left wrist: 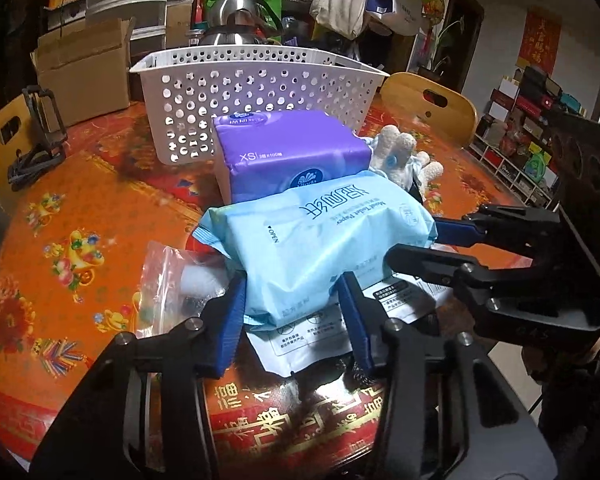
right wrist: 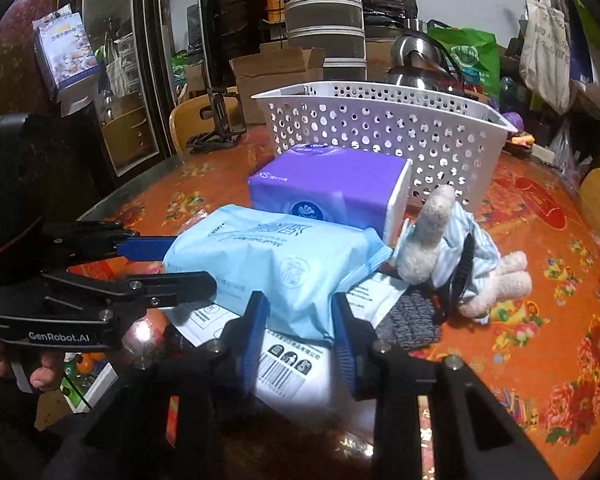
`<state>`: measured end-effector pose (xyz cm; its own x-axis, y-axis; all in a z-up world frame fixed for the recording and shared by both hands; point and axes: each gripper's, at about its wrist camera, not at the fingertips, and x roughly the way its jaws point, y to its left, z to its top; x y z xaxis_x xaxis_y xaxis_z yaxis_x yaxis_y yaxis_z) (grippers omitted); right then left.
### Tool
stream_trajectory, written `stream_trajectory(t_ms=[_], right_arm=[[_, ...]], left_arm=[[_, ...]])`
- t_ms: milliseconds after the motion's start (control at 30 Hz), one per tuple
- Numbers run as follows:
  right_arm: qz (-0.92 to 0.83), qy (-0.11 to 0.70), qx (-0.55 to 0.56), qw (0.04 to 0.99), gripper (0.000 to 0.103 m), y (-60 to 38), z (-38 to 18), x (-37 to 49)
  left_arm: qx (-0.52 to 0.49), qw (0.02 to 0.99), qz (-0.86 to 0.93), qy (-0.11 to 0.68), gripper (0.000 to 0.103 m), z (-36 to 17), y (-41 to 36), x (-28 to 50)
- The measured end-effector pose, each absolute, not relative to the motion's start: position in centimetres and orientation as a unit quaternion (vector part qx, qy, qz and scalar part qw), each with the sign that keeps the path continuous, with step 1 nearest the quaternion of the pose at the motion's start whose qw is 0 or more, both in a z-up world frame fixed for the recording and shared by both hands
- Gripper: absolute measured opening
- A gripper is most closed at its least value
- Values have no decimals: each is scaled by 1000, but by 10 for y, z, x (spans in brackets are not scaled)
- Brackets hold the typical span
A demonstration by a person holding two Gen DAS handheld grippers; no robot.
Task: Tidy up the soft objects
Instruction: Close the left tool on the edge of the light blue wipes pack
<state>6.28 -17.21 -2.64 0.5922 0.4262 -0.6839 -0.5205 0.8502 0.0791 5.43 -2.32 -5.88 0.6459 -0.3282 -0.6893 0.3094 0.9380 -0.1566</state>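
Note:
A light blue pack of moist toilet paper [left wrist: 320, 236] lies in the middle of the table on a flat white packet [left wrist: 308, 340]. My left gripper [left wrist: 292, 300] is shut on its near end. My right gripper [right wrist: 300, 312] is shut on its other end [right wrist: 276, 268] and shows at the right of the left wrist view [left wrist: 432, 240]. Behind the pack stand a purple tissue pack [left wrist: 288, 156] and a white perforated basket [left wrist: 256, 80]. A cream plush toy in striped blue cloth [right wrist: 452, 248] lies to its right, by a grey knitted item [right wrist: 412, 316].
A clear zip bag [left wrist: 168, 284] lies left of the pack. A black phone stand [left wrist: 40, 136] and a cardboard box [left wrist: 84, 68] are at the far left. A steel kettle [left wrist: 236, 20] stands behind the basket. Wooden chair backs [left wrist: 432, 104] ring the orange flowered table [left wrist: 80, 220].

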Motion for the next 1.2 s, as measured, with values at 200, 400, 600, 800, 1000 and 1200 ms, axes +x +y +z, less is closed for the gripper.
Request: stream_trajectory(t_ms=[200,400,600,800,1000,1200], right_arm=[[261,351,-76,896,26,-169,-21,53],[260,338,-79,901,25,-168,-14,45],[255,319,-80,909,25,-169,-1,37],[254,304,-72,915,25,-174,13,36],[254,293,-71,919,21,-177,25,40],[254,352,-87,897,19,-169,-18,53]], left_arm=[[-16,915,-171,365,41,-50,-20,46],[-14,923,-166,347,38,-38,-19,38],[-8,933,-158,324,38,-20,-21,31],[-12,939,-158,305,36,0,-20,31],[-12,931,-181,317,4,-2,-27,43],[-17,920,-171,352,9,-41,-16,47]])
